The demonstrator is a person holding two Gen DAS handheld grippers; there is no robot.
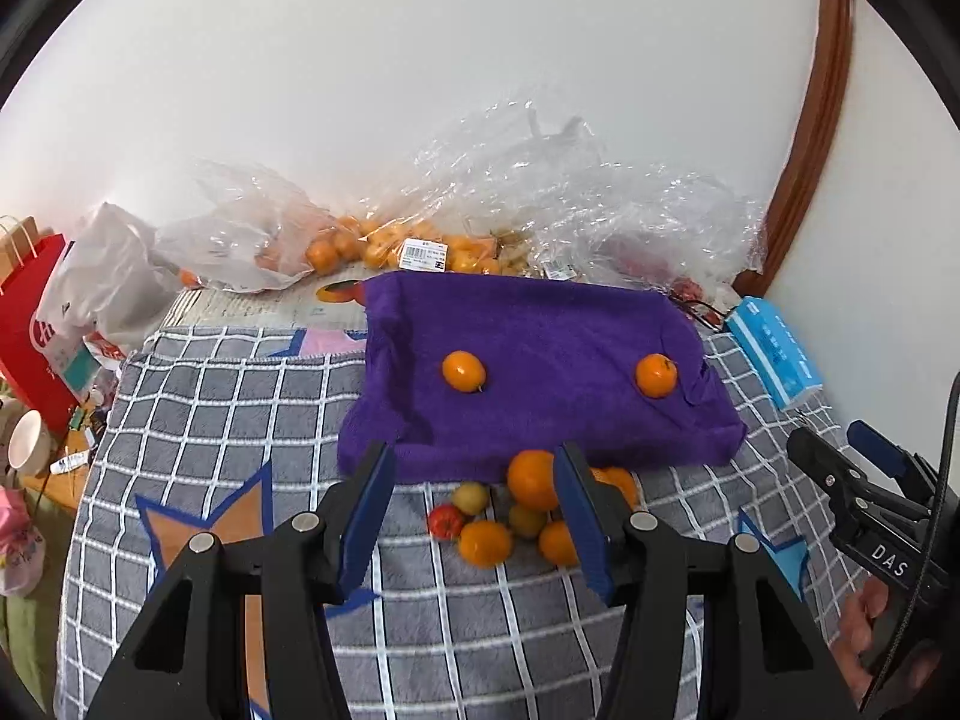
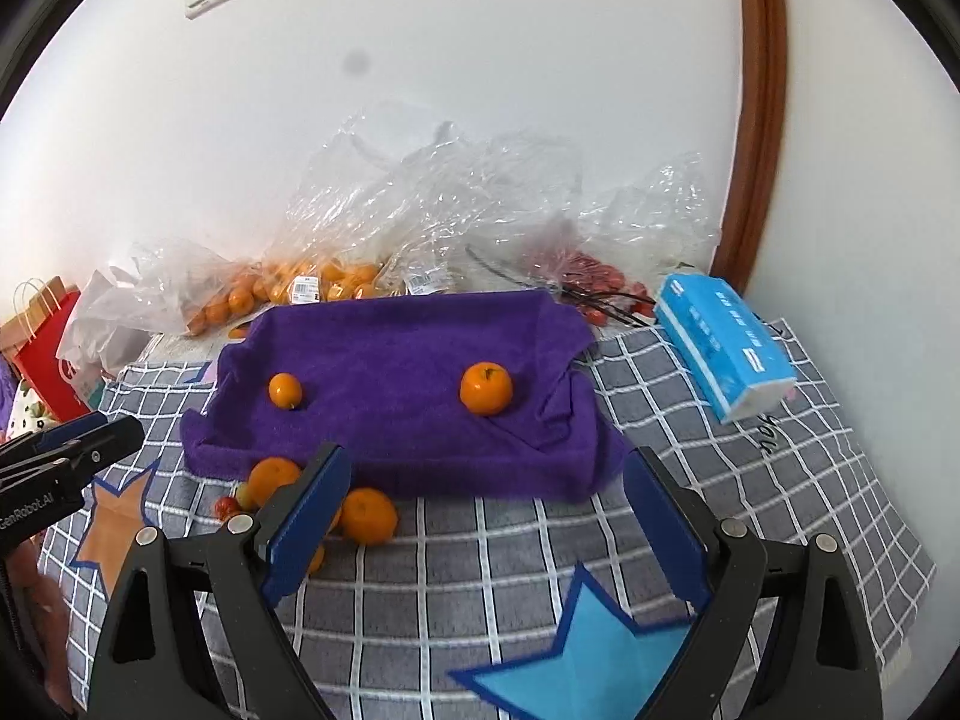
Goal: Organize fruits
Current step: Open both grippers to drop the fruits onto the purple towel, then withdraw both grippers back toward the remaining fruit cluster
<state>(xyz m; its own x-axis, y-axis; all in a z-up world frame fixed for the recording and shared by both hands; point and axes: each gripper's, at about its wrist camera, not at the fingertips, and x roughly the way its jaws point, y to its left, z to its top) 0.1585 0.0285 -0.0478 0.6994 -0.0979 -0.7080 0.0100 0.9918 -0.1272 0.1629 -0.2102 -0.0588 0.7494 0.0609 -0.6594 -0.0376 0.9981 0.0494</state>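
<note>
Two oranges (image 1: 464,371) (image 1: 656,375) sit on purple towel (image 1: 540,330), well apart. Fruit pile (image 1: 510,516) waits on checked blanket (image 1: 240,396) beside towel's near edge. Your left tongs (image 1: 474,516) and right tongs (image 2: 486,516) gape wide, empty. Early stage; most sorting left.

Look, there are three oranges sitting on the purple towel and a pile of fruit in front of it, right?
Not quite. Only two oranges sit on the purple towel: a smaller one on the left and a bigger one on the right, as the right wrist view shows. The pile of fruit does lie in front of it on the checked blanket.
</note>
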